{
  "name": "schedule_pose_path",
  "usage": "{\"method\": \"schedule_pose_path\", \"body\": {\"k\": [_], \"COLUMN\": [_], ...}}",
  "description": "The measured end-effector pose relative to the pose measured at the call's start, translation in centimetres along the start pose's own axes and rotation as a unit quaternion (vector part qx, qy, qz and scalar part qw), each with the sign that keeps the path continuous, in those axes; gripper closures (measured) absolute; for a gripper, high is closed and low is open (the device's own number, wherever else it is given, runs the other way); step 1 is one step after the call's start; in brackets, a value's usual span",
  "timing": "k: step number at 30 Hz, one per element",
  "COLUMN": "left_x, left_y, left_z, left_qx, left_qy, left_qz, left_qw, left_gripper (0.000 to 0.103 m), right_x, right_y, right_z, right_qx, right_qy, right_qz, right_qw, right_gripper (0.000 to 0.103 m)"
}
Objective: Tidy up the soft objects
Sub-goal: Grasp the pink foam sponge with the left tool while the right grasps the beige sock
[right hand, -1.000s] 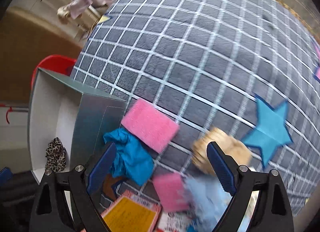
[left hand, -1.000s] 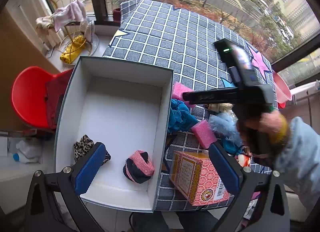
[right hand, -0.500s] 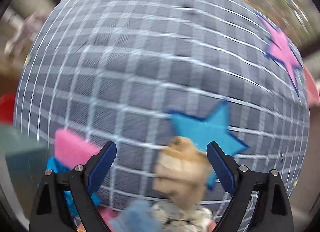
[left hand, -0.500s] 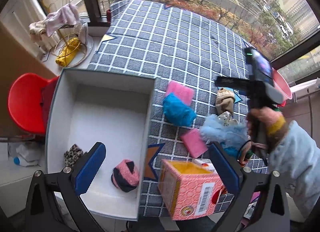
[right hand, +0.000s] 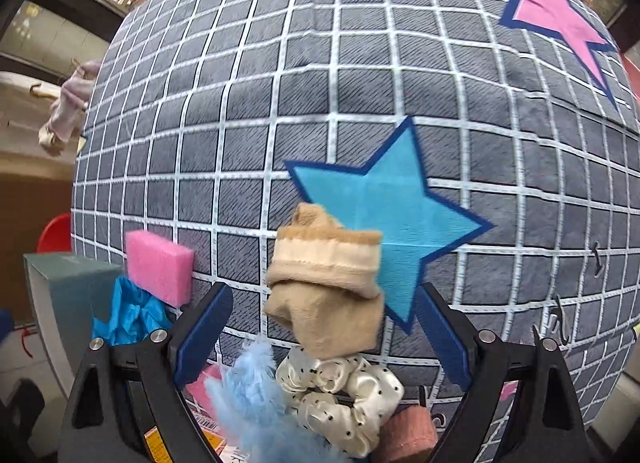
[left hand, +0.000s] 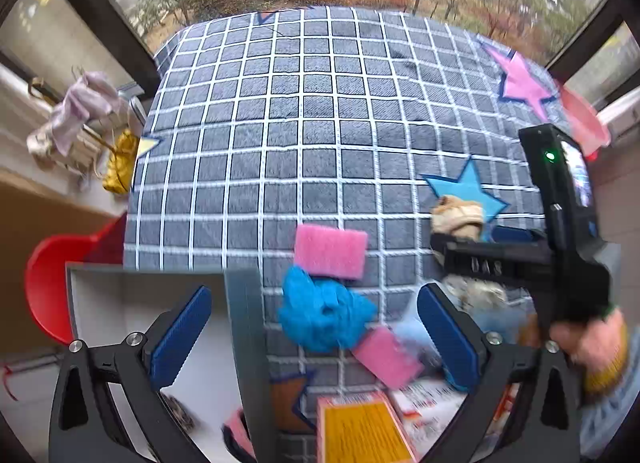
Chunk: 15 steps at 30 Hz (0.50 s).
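Hovering above the near edge of the grey checked cloth-covered table, the right gripper stands released, jaws wide, its blue pads either side of a rolled beige sock without touching it. That sock lies partly on a turquoise star patch sewn to the cloth. Nearer the edge, just beside the sock: a cream satin scrunchie with dark dots, a pale blue feathery tuft, a rolled salmon-pink cloth.

Left gripper also released, nothing between its pads; it hangs over a crumpled bright blue cloth. A pink foam sponge block touches that cloth on the far side, and a second pink sponge lies at its near side.

White open box with grey outer wall sits at the table's near left corner; contents blurred.

Writing: raised letters on the right gripper's body in the left view, perhaps "DAS", unclear. An orange-and-pink printed carton at the near edge carries print too blurred to read.
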<state>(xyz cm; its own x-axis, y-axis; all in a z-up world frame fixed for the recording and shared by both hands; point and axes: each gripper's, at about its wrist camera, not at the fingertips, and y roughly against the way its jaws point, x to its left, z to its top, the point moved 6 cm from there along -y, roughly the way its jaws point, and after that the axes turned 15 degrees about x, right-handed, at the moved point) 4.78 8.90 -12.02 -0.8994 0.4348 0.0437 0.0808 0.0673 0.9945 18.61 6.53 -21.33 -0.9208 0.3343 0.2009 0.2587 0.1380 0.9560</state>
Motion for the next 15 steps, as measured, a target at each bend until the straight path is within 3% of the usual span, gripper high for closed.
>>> {"method": "schedule_pose_path", "body": {"k": [4,8,12,13,15], "left_x": [-0.6,-1.1,-1.6,-1.7,-1.7], "left_y": [-2.2,-3.9,-5.6,-6.0,-7.0], "left_z": [1.7,2.6,3.4,3.5,3.8], "left_qx": [0.018,0.033,0.045,0.050,0.061], "left_qy": [-0.007,-0.012,-0.023,-0.025,-0.027], "left_qz": [0.017,0.025,0.035,0.039,0.043], "left_qw": [0.9997,0.9991,0.9981,0.9977,0.9968], "left_gripper": [0.000,0.000,0.000,0.000,0.000], "right_x": [-0.4,-1.1,-1.4,-1.8,-1.7], "right_y": [-1.4,-2.3,-2.5,-2.3,-2.2], "right_z": [-0.3,-0.7,-1.2,-1.5,-1.4], "right_qx": [0.015,0.021,0.019,0.017,0.013], "right_qy": [0.011,0.016,0.023,0.027,0.035], "right_qz": [-0.014,-0.009,-0.002,-0.004,-0.014], "right_qw": [1.000,1.000,1.000,0.999,0.999], "right_gripper": [0.011,0.033,0.033,0.038,0.057]}}
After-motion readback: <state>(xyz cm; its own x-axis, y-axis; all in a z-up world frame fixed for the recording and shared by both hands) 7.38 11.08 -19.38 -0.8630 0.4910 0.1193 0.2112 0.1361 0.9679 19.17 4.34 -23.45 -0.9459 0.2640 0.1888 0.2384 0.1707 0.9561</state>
